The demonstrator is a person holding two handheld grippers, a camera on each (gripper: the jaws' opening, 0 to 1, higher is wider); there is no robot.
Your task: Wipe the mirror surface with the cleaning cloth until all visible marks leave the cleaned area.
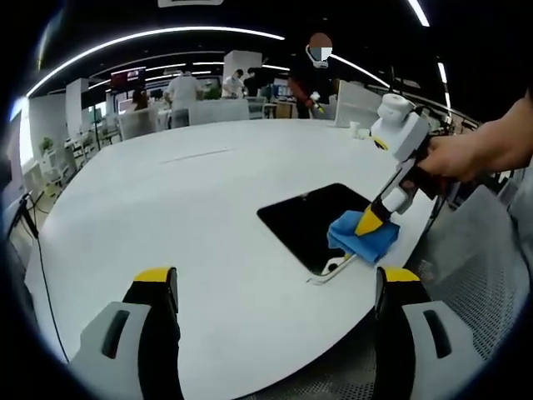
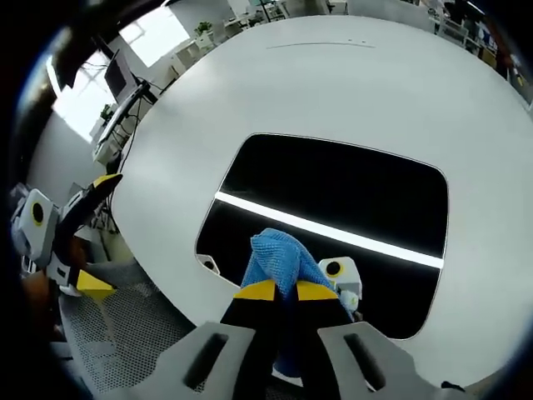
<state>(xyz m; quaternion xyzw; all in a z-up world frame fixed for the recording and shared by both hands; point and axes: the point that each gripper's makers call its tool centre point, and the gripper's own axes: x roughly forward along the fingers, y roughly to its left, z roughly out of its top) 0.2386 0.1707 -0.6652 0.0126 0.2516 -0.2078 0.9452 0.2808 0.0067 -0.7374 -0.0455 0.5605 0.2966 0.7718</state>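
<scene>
Mirror lies flat on the white table, near its edge. Right gripper has its jaws closed on the blue cleaning cloth and presses it on the mirror's near part. Left gripper hangs above the table, jaws wide apart, holding nothing

Open-plan office. Big round white table w/ mesh-back chair at its near edge. Beyond the far edge: rows of desks w/ white chairs, several people standing or working, a wall screen, long curved ceiling light strips. Right gripper view: bright windows, potted plant, monitor on an arm past the table's left edge.
</scene>
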